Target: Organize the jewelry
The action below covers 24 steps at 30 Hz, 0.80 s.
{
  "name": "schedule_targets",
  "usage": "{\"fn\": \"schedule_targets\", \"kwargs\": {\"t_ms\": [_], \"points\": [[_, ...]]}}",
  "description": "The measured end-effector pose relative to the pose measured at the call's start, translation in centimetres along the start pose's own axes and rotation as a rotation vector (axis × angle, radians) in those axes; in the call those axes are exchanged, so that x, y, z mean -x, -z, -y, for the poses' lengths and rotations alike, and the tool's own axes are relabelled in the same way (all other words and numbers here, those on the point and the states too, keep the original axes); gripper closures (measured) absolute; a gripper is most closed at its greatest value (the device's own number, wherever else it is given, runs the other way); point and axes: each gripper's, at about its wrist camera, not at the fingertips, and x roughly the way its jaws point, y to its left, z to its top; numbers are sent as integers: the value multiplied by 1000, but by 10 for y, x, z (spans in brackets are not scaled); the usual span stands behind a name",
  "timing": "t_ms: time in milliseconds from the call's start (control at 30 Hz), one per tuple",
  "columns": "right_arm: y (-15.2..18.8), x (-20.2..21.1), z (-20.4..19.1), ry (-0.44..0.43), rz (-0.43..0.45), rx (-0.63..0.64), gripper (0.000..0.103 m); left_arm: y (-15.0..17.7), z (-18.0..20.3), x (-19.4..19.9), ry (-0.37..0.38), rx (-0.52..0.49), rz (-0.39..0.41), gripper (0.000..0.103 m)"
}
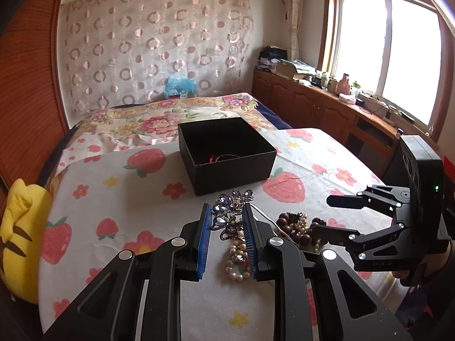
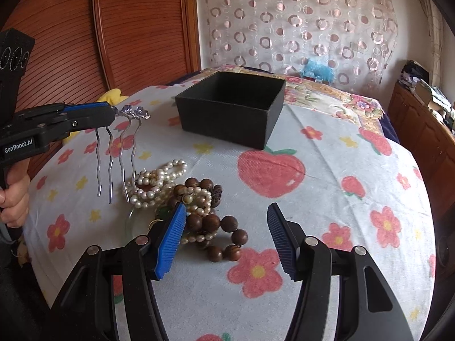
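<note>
My left gripper is shut on a jewelled hair comb, its purple stones showing between the blue pads. In the right wrist view the left gripper holds the comb above the cloth, with the metal prongs hanging down. Below it lie pearl strands tangled with a brown wooden bead bracelet. My right gripper stands open over the beads and grips nothing. A black open box sits farther back, with a small piece of jewellery inside.
A strawberry-print cloth covers the table. A yellow plush lies at the left edge. Behind the table is a bed with a floral cover. Wooden cabinets run under the window on the right.
</note>
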Motion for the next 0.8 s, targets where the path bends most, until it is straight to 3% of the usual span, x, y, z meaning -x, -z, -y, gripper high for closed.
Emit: {"fn": "schedule_targets", "kwargs": {"t_ms": [267,533,800], "points": [[-2,-1,-13,-32,-2,38,47,5,-5,2,-7,25,-4,82],[5,1,16,16,-40,5,50,9,-7,0,-3,30,-13,82],[4,-17,19,-31,-98,6,67,9,-5,0,-4,25,-10,82]]}}
